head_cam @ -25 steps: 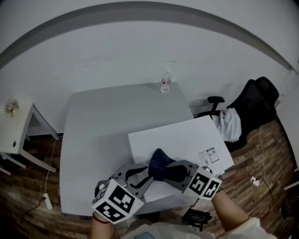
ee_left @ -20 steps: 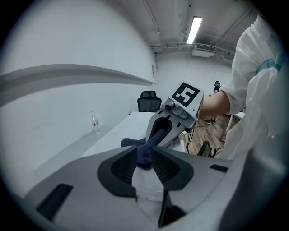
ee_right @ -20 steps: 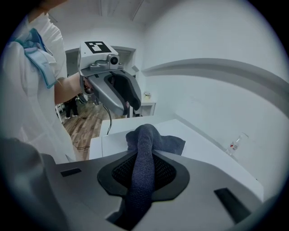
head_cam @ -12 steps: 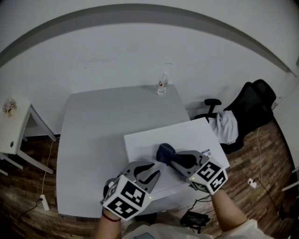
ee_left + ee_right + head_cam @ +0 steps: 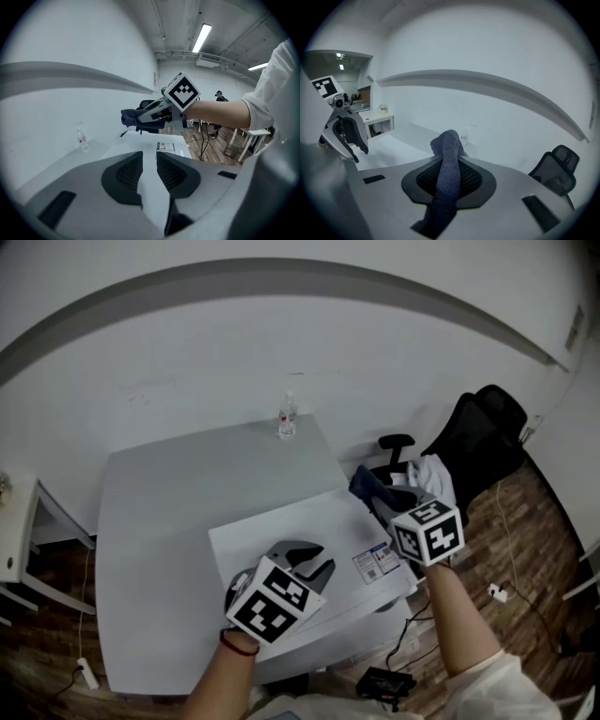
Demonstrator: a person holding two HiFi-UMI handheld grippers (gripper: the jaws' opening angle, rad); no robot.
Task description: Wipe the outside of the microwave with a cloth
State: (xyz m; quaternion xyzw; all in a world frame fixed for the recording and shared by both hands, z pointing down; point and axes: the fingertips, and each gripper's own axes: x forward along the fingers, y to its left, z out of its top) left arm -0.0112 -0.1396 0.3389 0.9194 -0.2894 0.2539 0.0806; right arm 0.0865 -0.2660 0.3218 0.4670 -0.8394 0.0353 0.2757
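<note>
Head view: right gripper (image 5: 380, 491) is off the far right corner of the white microwave (image 5: 281, 531), w/ the dark blue cloth (image 5: 364, 482) bunched at its tips, clear of the microwave top. Left gripper (image 5: 305, 557) is over the near part of the microwave top, w/ nothing in it. Microwave sits on the grey table (image 5: 169, 512), label sticker (image 5: 377, 563) near its right edge. Small bottle (image 5: 287, 416) at the table's far edge, black office chair (image 5: 483, 432) to the right on the wood floor

Left gripper view: jaws have just been closing. A narrow gap is left btwn the pads and nothing is in it. Ahead, the right gripper holds the cloth in the air above the microwave's far end

Right gripper view: jaws have just been closing and are clamped on the cloth, which runs up btwn the pads and pokes out past the tips. Left gripper visible at far left
</note>
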